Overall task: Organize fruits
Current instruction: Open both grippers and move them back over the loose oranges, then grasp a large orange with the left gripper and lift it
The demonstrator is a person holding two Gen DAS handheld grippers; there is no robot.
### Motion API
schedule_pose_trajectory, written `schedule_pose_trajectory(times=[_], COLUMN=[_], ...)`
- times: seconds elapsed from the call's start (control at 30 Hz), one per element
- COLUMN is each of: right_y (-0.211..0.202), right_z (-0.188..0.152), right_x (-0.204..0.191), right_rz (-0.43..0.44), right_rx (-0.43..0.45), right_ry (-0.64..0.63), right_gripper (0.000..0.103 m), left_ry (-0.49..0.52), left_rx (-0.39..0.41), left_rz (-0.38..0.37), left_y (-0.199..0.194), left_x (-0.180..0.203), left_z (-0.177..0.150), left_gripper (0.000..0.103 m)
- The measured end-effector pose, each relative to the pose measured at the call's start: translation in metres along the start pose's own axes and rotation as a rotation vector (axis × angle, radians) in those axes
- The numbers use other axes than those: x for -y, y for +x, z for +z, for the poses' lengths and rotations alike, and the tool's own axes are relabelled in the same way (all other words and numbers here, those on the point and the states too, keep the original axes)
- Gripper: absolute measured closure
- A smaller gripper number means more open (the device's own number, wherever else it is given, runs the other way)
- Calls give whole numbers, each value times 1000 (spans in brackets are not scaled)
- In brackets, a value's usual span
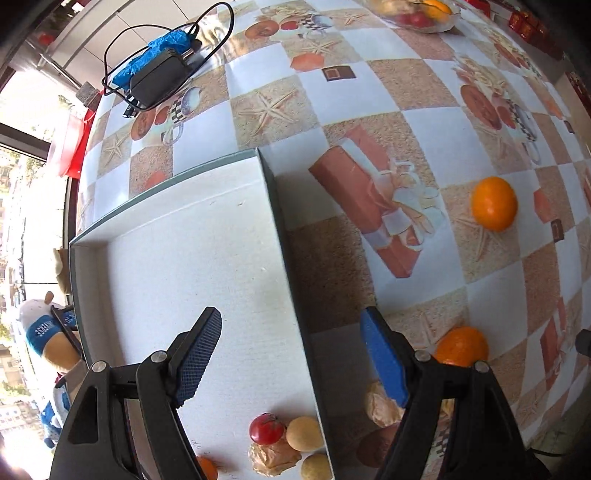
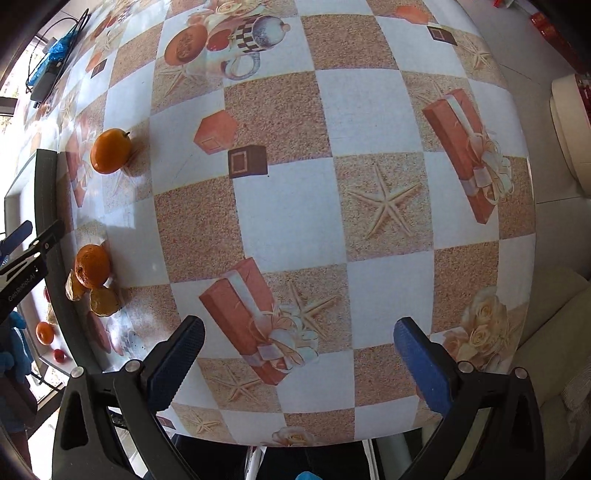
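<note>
A shallow white box (image 1: 184, 258) lies on the patterned tablecloth; its near corner holds a small red fruit (image 1: 266, 428), two tan round fruits (image 1: 304, 432), a crinkled brown one (image 1: 273, 458) and an orange (image 1: 207, 469). My left gripper (image 1: 291, 354) hangs open and empty above the box's right wall (image 1: 284, 258). Outside the box lie a smooth orange (image 1: 494, 203) (image 2: 110, 150), a mandarin (image 1: 461, 345) (image 2: 92, 266) and crinkled brownish fruits (image 1: 382, 406) (image 2: 104, 301). My right gripper (image 2: 299, 365) is open over bare tablecloth, well right of these fruits. The left gripper (image 2: 37, 232) shows at that view's left edge.
A clear bowl (image 1: 443, 24) with fruit stands at the far side. A black charger (image 1: 159, 74) with cable lies on a blue glove far left. The table's edge (image 2: 532, 221) runs along the right, with a cream seat (image 2: 546, 332) beyond it.
</note>
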State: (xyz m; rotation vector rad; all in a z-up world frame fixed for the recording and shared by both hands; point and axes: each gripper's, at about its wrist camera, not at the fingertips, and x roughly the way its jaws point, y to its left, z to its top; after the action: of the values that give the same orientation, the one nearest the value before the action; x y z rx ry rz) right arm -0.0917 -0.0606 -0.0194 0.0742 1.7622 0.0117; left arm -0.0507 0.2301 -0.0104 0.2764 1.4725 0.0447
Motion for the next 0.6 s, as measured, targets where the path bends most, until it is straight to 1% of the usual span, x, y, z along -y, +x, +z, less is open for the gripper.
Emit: schedule_pose_trajectory(times=[0.07, 0.17, 0.23, 0.33, 0.4, 0.43, 0.53, 0.6], right_y=[3, 10, 14, 13, 14, 18, 19, 16], right_z=[3, 3, 2, 12, 10, 5, 8, 13], right_x=[0, -5, -3, -3, 0, -10, -2, 4], right_rz=[3, 13, 22, 32, 35, 36, 38, 39], right_rx=[-7, -13, -20, -30, -34, -35, -30, -23], right_ry=[-5, -8, -7, -7, -5, -2, 2, 4], right_gripper=[0, 0, 0, 0, 0, 0, 0, 0], left_ry=[-10, 21, 66, 127, 141, 139, 101, 78], left_rx=[4, 53, 94, 118, 116, 107, 79, 75], left_rz=[-18, -72, -112, -186, -215, -228, -256, -263], left_y=[-3, -21, -36, -49, -53, -52, -46, -44], left_x=[-6, -3, 8, 33, 48, 53, 63, 64], left_z=[-5, -14, -23, -32, -33, -31, -18, -6], left_gripper=[23, 22, 22, 22, 22, 22, 22, 23])
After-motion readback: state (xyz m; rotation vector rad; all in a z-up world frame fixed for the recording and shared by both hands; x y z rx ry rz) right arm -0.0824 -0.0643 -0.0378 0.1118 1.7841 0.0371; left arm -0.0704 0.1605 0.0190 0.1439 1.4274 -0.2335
